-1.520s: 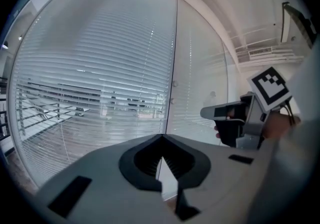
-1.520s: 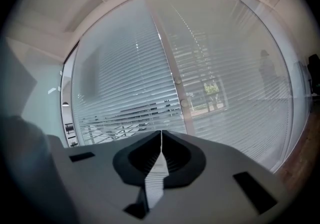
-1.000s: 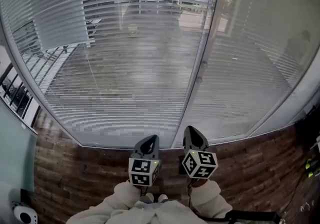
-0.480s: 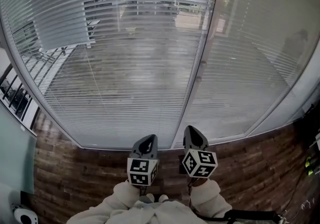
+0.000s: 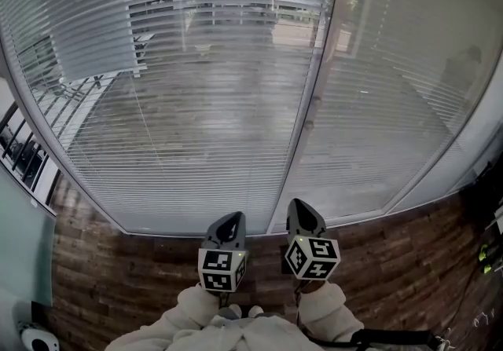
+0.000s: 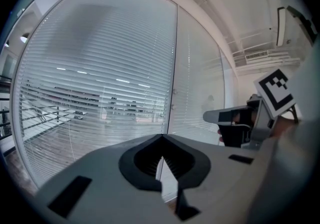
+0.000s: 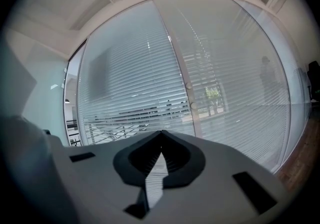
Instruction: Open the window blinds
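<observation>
White slatted blinds hang down to the floor over two tall glass panes: the left blind and the right blind, with a window frame post between them. The slats are tilted enough that a terrace shows through. A thin cord hangs in front of the left blind. Two small knobs sit on the post. My left gripper and right gripper are side by side, short of the blinds' lower edge, both shut and empty. The right gripper also shows in the left gripper view.
Dark wooden floor runs under the blinds. A round white device lies at the lower left by a pale wall panel. A black cable crosses the floor at the lower right, near dark objects.
The head view has drifted slightly; both grippers keep their place and stay shut, and the blinds look the same.
</observation>
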The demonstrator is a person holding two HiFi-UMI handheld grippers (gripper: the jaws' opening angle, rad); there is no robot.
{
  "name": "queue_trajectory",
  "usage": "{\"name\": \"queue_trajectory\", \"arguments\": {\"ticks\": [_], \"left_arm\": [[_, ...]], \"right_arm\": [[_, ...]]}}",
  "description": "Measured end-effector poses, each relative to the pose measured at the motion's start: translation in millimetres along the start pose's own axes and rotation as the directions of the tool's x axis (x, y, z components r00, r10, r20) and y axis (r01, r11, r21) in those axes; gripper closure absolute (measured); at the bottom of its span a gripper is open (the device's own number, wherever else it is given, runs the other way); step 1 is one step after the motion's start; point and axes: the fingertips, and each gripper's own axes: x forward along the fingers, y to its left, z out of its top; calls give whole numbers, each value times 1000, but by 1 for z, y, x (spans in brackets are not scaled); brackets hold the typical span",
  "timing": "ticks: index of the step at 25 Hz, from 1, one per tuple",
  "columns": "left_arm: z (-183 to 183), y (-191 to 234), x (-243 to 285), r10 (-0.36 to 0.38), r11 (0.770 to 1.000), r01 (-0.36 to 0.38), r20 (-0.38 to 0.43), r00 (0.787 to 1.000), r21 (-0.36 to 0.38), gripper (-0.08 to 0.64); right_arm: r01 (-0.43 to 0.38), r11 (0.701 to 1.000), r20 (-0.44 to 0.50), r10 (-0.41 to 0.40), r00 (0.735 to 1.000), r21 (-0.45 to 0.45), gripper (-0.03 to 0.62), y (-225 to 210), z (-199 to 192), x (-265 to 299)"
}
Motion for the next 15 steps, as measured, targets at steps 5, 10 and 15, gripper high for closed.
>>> {"name": "queue_trajectory", "arguments": {"ticks": [5, 10, 15], "left_arm": [[-1, -4, 2, -3, 1000, 3, -1, 1000, -1, 561], [-1, -7, 2, -4, 1000, 4, 3, 1000, 2, 561], [-2, -8, 2, 1, 1000, -1, -2, 1000, 0, 561]], "right_arm": [[6, 1000, -1, -6, 1000, -6, 577, -5, 0, -2], [9, 1000, -1, -9, 1000, -9, 578, -8, 0, -4], [8, 1000, -5, -8, 1000, -13, 578, -11, -1, -5]]}}
